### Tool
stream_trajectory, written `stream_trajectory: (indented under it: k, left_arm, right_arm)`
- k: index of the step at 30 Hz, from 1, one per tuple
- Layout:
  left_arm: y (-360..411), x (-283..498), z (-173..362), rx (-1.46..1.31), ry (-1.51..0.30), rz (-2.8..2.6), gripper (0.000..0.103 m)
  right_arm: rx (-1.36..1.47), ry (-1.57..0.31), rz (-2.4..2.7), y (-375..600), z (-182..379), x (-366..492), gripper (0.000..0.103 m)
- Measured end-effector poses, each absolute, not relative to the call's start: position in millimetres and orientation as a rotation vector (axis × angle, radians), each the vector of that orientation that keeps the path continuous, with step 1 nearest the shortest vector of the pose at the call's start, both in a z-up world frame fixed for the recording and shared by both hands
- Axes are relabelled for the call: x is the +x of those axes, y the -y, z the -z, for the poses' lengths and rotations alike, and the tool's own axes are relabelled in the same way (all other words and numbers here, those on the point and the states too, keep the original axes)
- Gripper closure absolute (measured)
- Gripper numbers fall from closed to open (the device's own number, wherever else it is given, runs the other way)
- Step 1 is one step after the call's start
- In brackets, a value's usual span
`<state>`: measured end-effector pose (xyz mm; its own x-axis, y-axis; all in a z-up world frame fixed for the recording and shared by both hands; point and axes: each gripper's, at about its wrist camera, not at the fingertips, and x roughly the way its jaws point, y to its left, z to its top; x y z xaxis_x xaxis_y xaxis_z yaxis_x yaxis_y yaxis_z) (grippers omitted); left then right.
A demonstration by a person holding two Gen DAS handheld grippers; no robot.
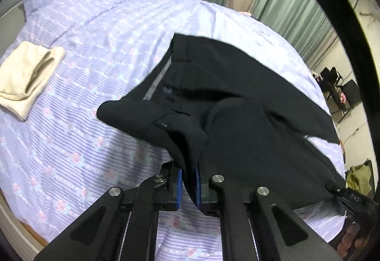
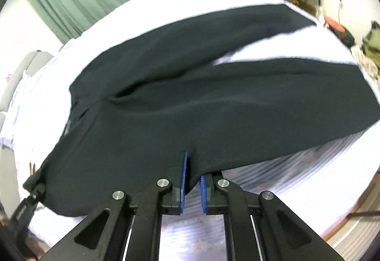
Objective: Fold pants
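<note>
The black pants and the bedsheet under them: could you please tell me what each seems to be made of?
Black pants: apparently a smooth, matte woven suiting cloth, drapes in soft folds without sheen; the fibre is unclear. Bedsheet: looks like thin printed cotton-type fabric, lilac stripes with pink roses, lightly creased.

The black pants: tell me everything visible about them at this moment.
The black pants are dark, smooth woven fabric, spread across the lilac floral bedsheet. The waistband end, with a pale inner lining and a small button, is bunched and lifted from the sheet. Two legs run away across the bed, parted by a strip of sheet in the right wrist view. The left tongs are shut on the waistband end; the right tongs are shut on the near edge.
</note>
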<state>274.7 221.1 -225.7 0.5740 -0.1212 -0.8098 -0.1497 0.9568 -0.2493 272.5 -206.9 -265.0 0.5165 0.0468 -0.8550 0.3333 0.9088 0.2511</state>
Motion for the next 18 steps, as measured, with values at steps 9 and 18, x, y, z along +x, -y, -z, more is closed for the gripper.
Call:
stream_trajectory:
  k: [9, 18]
  left_arm:
    - [-220, 295, 158, -0.339, -0.902, -0.106, 0.094]
    - [-197, 405, 115, -0.288, -0.763, -0.182, 0.095]
  right_arm:
    - [0.370, -0.975, 0.125, 211, 194, 315, 0.094]
    - [0.319, -0.909, -0.004, 224, 162, 432, 0.094]
